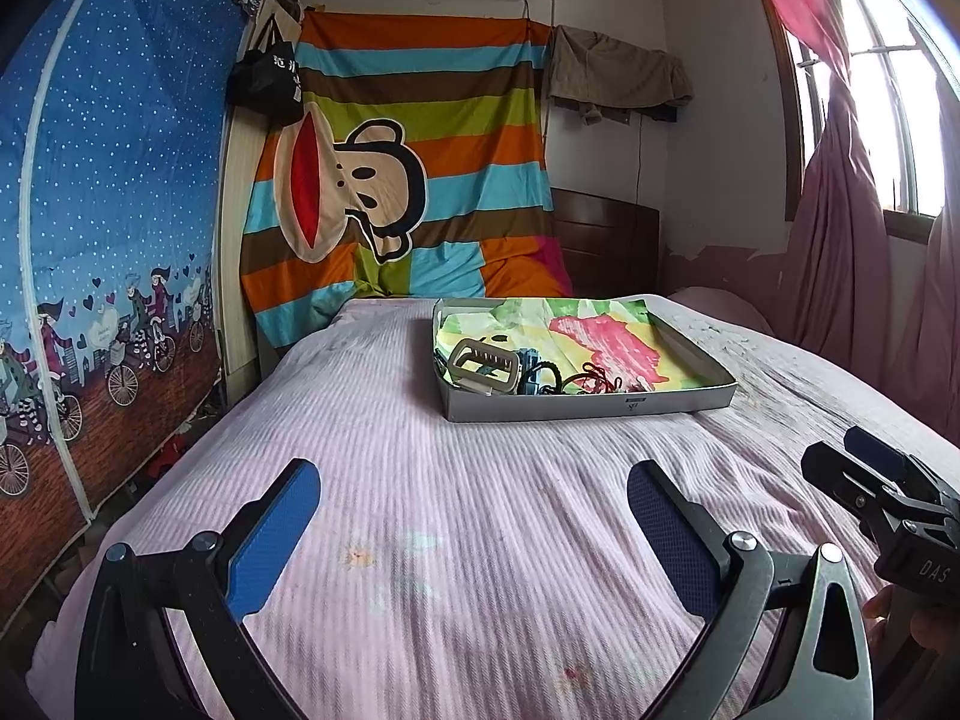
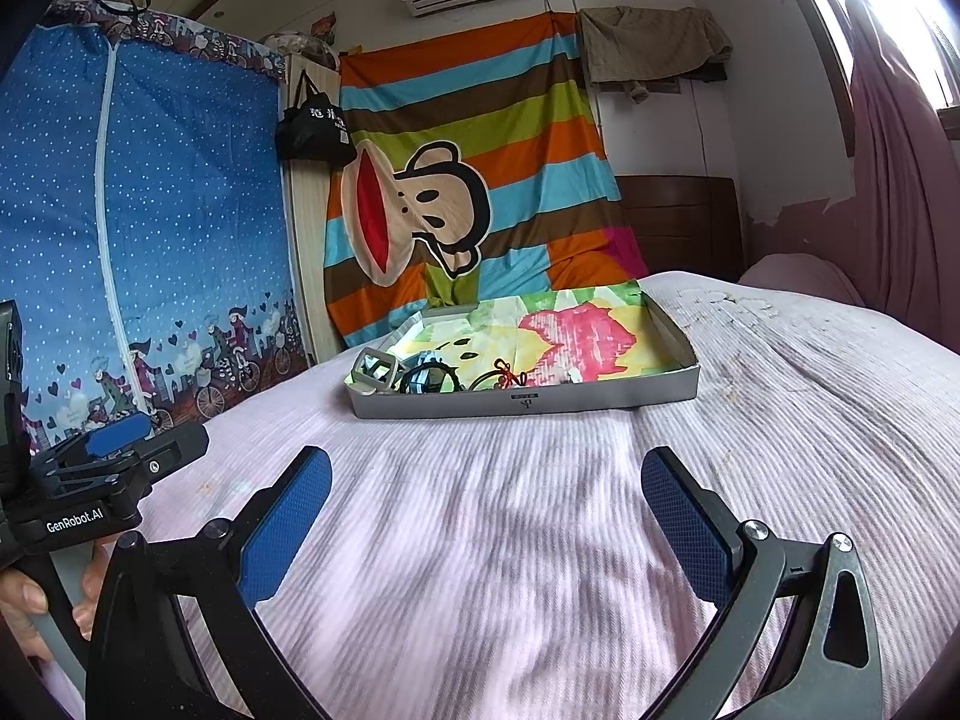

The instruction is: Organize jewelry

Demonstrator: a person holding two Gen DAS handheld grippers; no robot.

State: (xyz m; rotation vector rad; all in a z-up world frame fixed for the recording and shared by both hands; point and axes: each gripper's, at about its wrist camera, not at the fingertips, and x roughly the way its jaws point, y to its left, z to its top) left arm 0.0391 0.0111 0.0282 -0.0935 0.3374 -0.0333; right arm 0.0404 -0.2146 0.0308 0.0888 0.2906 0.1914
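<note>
**Jewelry Grouped in One Corner of the Tray; Both Grippers Held Back, Empty**

The tray (image 1: pixel 591 408) lies flat on the bed (image 1: pixel 420 480), toward 12 o'clock from both grippers and well apart from them. Its low walls keep small pieces from rolling into the bedspread (a likely reason for working in a tray and not on the fabric). A printed cloth lining (image 1: pixel 600 342) covers its floor.

The jewelry (image 1: pixel 528 381) sits bunched in the tray's near-left corner, at about 7 o'clock within the tray; the rest of the lining lies bare. This fits either pieces gathered there or pieces waiting to be spread out; the views do not settle which.

The left gripper (image 1: pixel 474 531) has its fingers spread wide and holds nothing. The right gripper (image 2: pixel 486 519) is the same: fingers apart, empty. Both hang low over the bed, side by side, pointing at the tray.

Hard to make out:
- A grey rectangular frame-like piece (image 2: pixel 377 367) stands out; its kind is unclear.
- Dark cords, a blue item and a red knotted cord (image 2: pixel 507 373) overlap; the count cannot be read.
- The tray's near wall cuts off the lowest parts of the pile.
</note>
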